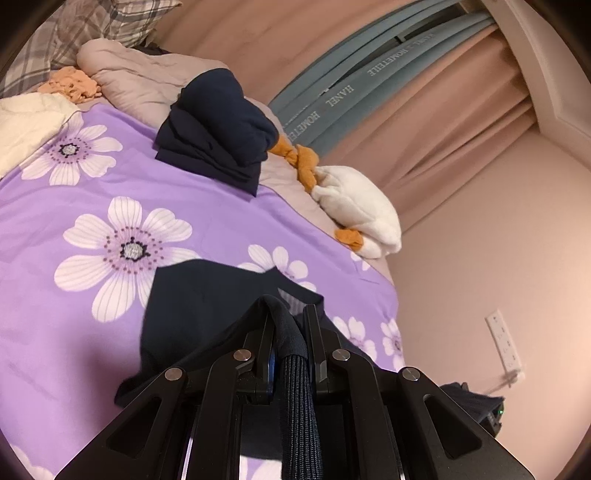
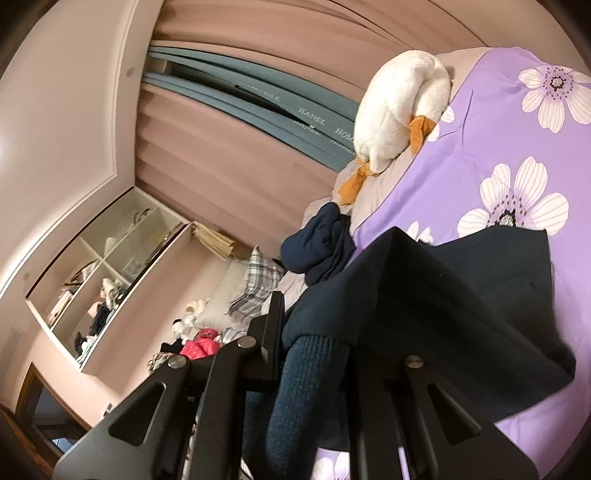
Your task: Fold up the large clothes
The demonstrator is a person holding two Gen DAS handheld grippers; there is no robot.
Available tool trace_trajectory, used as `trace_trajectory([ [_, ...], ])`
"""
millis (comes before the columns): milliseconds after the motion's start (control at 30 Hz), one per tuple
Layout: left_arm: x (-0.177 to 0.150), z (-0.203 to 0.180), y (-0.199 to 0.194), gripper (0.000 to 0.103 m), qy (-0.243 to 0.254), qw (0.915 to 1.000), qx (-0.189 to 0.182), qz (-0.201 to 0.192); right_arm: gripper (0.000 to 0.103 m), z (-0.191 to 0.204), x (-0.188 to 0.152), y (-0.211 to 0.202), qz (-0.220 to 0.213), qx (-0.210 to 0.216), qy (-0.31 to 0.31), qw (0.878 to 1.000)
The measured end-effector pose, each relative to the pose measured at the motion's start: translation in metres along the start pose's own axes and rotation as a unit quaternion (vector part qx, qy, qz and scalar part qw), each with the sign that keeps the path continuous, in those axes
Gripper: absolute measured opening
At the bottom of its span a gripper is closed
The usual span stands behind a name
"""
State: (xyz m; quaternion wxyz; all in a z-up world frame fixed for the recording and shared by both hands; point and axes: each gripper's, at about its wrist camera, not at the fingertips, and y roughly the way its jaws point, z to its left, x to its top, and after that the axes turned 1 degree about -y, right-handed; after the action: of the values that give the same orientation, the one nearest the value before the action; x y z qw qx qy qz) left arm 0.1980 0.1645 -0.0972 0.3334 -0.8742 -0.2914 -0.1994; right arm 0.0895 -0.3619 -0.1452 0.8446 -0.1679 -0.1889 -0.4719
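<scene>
We see a bed [image 1: 55, 229] with a purple cover that has big white flowers on it. The walls are pink, and long pink curtains [image 1: 443, 122] hang at the far side with a blue strip across them. In the right wrist view there is a white shelf [image 2: 110, 258] with small things inside, set in the wall.

We count two dark blue clothes. One is a folded pile [image 1: 218, 129] at the far side of the bed, next to a soft grey blanket [image 1: 144, 77]. The other is the dark blue top [image 1: 192, 314] that we hold, lying partly on the purple cover near us. We count one white toy goose [image 1: 362, 210] with orange feet, one plaid pillow [image 1: 74, 33], one cream cloth [image 1: 26, 125] and one small orange cloth [image 1: 70, 85].

We have two grippers. The left gripper [image 1: 290, 314] is pressed together and pinches the top's ribbed edge. The right gripper [image 2: 314, 306] also pinches a ribbed edge of the same top, with the cloth draped over one finger.

The top stretches away from us across the bed. We cannot tell which way its neck points.
</scene>
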Motion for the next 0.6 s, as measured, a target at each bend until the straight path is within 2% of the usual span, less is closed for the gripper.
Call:
trace_trajectory([
  [333, 0.026, 0.010, 0.054, 0.009, 0.005, 0.9994, 0.034, 0.006, 0.012, -0.029, 0.030, 0.037, 0.001, -0.048, -0.001, 0.999],
  [600, 0.034, 0.037, 0.105, 0.009, -0.024, 0.9966, 0.069, 0.038, 0.013, -0.063, 0.040, 0.068, 0.012, -0.079, 0.021, 0.997],
])
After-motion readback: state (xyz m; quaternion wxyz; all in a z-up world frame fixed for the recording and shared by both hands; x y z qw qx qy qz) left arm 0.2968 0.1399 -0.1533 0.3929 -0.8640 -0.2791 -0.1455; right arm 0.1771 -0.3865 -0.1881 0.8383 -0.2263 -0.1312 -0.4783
